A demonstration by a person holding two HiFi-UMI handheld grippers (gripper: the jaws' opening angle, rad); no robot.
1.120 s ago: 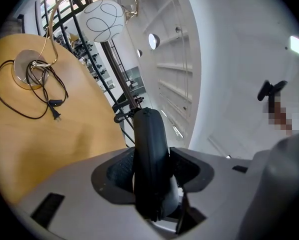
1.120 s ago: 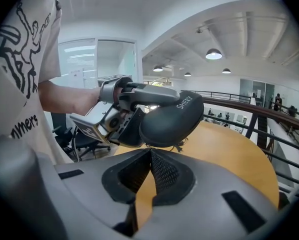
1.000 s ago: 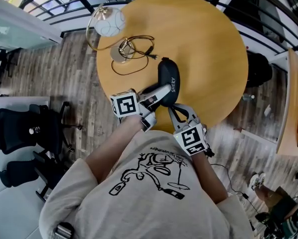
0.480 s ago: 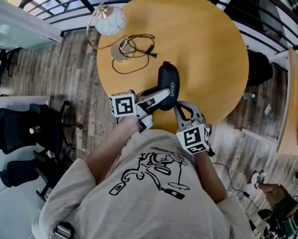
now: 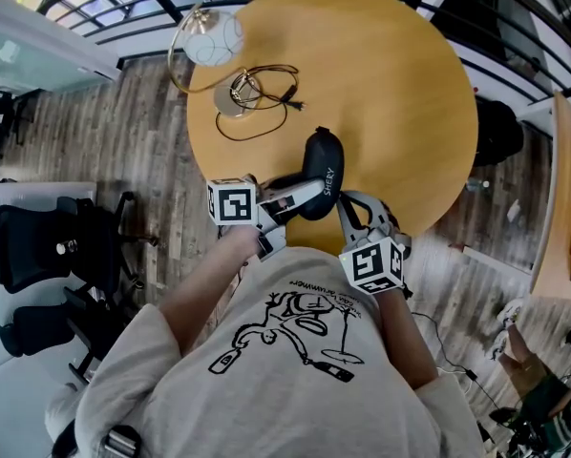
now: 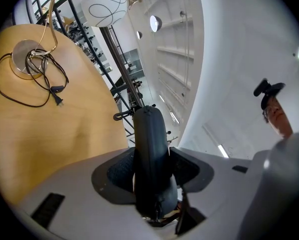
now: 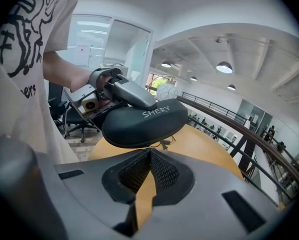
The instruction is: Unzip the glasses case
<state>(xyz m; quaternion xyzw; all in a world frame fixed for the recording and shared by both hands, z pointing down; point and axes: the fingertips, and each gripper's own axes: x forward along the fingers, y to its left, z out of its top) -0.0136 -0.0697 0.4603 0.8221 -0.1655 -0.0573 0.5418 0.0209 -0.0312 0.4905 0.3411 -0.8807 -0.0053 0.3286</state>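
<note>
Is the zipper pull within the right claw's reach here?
Likely yes: the left claw holds the glasses case up, and the right claw is shut at its seam, seemingly on the zipper pull; nothing intervenes.

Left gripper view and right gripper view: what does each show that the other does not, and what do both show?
Only the left gripper view: the dark grey oval glasses case end-on, clamped between the pads of the left gripper; the round brass lamp base.
Only the right gripper view: white SHERY lettering on the case's side; the right gripper shut under the case, apparently on the small zip pull; the black drawing on the white shirt.
Both: the case, the round wooden table, the white globe lamp shade.
</note>
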